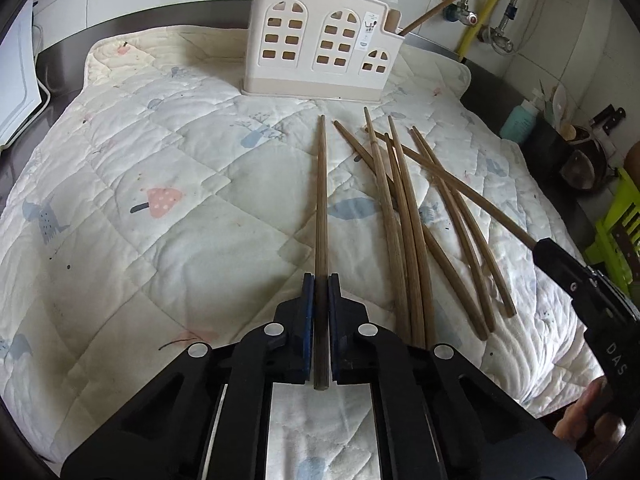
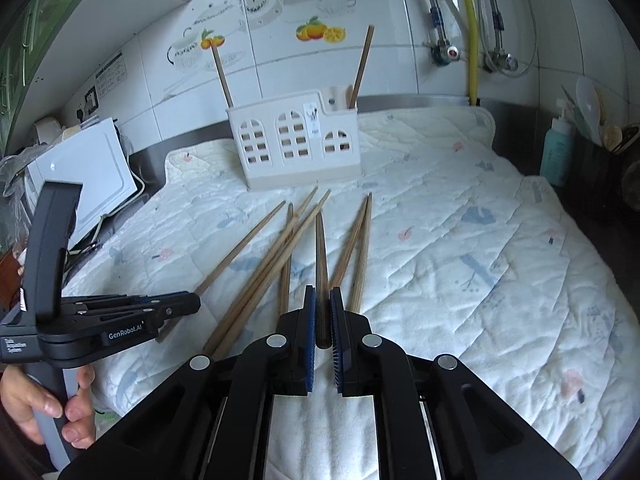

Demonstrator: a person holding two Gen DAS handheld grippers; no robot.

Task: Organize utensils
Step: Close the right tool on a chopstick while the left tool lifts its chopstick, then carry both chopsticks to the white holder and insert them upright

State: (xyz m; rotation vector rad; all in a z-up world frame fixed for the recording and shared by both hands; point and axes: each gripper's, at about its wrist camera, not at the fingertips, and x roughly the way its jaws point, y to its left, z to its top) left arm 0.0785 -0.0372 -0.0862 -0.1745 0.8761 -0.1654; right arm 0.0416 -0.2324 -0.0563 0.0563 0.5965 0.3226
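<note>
My left gripper is shut on a wooden chopstick that points toward the white house-shaped utensil holder. My right gripper is shut on another chopstick, held by its thick end just above the quilted mat. Several loose chopsticks lie in a fan on the mat between the grippers and the holder; they also show in the right wrist view. The holder has two chopsticks standing in it. The left gripper shows in the right view, the right gripper in the left view.
A quilted mat covers the counter. A white appliance stands at the left. A teal bottle and a dark pot of utensils stand at the right. Pipes and a yellow hose run down the tiled wall.
</note>
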